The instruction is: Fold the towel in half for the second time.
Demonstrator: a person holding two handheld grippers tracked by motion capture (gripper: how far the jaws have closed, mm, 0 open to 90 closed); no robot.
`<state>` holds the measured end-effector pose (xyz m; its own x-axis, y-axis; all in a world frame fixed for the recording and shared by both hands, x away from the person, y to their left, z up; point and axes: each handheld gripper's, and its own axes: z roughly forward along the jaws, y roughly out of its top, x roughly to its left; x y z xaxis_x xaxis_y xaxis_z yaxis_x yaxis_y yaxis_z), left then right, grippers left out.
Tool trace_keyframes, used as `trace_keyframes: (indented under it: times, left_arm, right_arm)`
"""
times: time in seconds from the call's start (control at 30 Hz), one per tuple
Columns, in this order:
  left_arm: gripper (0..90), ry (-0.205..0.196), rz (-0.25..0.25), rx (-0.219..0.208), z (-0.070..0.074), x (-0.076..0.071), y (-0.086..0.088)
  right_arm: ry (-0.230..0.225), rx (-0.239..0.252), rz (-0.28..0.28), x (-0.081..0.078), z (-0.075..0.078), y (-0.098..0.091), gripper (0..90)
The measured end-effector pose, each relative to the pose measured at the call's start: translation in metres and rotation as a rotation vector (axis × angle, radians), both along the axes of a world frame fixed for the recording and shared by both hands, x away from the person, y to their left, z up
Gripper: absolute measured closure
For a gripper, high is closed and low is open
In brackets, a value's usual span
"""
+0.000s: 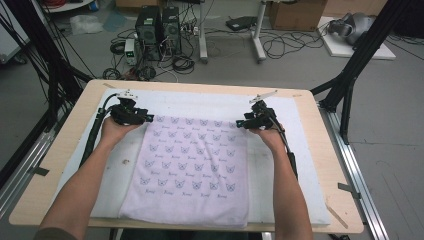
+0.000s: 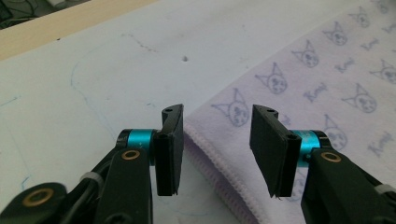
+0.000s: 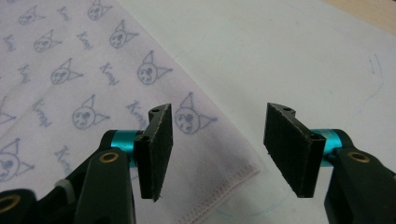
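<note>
A pale lilac towel [image 1: 192,167] printed with small cat faces lies flat on the white mat [image 1: 300,165]. My left gripper [image 1: 149,118] hovers at its far left corner, jaws open over the hemmed edge of the towel [image 2: 224,163]. At the far right corner my right gripper [image 1: 240,123] is open too, and the stitched corner of the towel [image 3: 224,186] lies between and below its jaws. Nothing is held. The left gripper [image 2: 215,149] and the right gripper [image 3: 217,149] both show a wide gap between the pads.
The mat covers most of a light wooden table [image 1: 70,135]. Black frame legs [image 1: 350,75] stand at both far corners. Computers [image 1: 157,30], cables and a cardboard box [image 1: 295,12] sit on the floor beyond.
</note>
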<state>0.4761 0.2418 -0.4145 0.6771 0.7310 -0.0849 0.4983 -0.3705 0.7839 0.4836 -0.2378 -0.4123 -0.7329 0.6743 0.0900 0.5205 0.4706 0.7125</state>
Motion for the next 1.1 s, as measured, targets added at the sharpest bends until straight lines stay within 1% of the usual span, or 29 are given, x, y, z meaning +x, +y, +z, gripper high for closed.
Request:
trace_keyframes:
  times: [0.07,0.13,0.3,0.47,0.6,0.67,0.73,0.77,0.83,0.87,0.9,0.93,0.97,1.0,1.03,1.07,1.1]
  left_arm:
    - [54.9,0.01,0.007,-0.009,-0.002,0.001,0.0]
    - [54.9,0.016,0.007,0.003,-0.005,0.002,0.0]
    - [54.8,0.033,0.017,0.018,-0.011,0.004,-0.001]
    - [54.4,0.039,0.045,0.021,-0.017,0.007,-0.004]
    - [54.1,0.053,0.044,0.022,-0.022,0.008,-0.007]
    - [54.0,0.058,0.046,0.032,-0.024,0.008,-0.009]
    - [54.9,0.068,0.051,0.043,-0.027,0.008,-0.011]
    - [55.9,0.062,0.056,0.046,-0.027,0.008,-0.012]
    - [61.0,0.065,0.067,0.047,-0.027,0.009,-0.011]
    - [64.8,0.07,0.063,0.044,-0.026,0.009,-0.01]
    - [71.3,0.075,0.054,0.036,-0.027,0.009,-0.009]
    - [74.8,0.077,0.045,0.032,-0.027,0.008,-0.01]
    - [79.3,0.08,0.035,0.031,-0.027,0.008,-0.01]
    - [81.2,0.079,0.034,0.032,-0.026,0.008,-0.011]
    - [83.0,0.08,0.03,0.028,-0.025,0.007,-0.01]
    - [84.7,0.078,0.027,0.02,-0.024,0.007,-0.01]
    - [86.7,0.078,0.016,0.013,-0.022,0.006,-0.008]
  right_arm:
    - [-0.001,0.003,-0.003,0.001,-0.002,-0.001,41.9]
    - [0.002,0.008,-0.011,0.0,-0.005,-0.001,41.7]
    - [0.01,-0.005,-0.011,0.0,-0.015,-0.002,41.3]
    - [0.015,-0.005,-0.023,-0.002,-0.022,-0.005,41.1]
    - [0.029,-0.007,-0.024,-0.002,-0.025,-0.005,40.4]
    - [0.022,-0.006,-0.02,-0.002,-0.026,-0.005,40.5]
    - [0.027,-0.001,-0.026,-0.001,-0.03,-0.005,40.6]
    - [0.02,0.007,-0.032,-0.002,-0.03,-0.006,41.9]
    - [0.015,0.025,-0.046,-0.003,-0.032,-0.008,45.1]
    - [0.009,0.029,-0.052,-0.003,-0.033,-0.009,47.6]
    - [0.005,0.029,-0.059,-0.004,-0.033,-0.009,52.5]
    - [0.007,0.035,-0.057,-0.005,-0.033,-0.009,59.5]
    - [0.004,0.034,-0.042,-0.005,-0.033,-0.009,63.8]
    - [0.013,0.04,-0.033,-0.005,-0.032,-0.008,71.4]
    - [0.025,0.051,-0.016,-0.005,-0.032,-0.008,76.0]
    - [0.022,0.048,-0.007,-0.005,-0.032,-0.007,79.3]
    - [0.036,0.054,-0.002,-0.006,-0.031,-0.007,81.5]
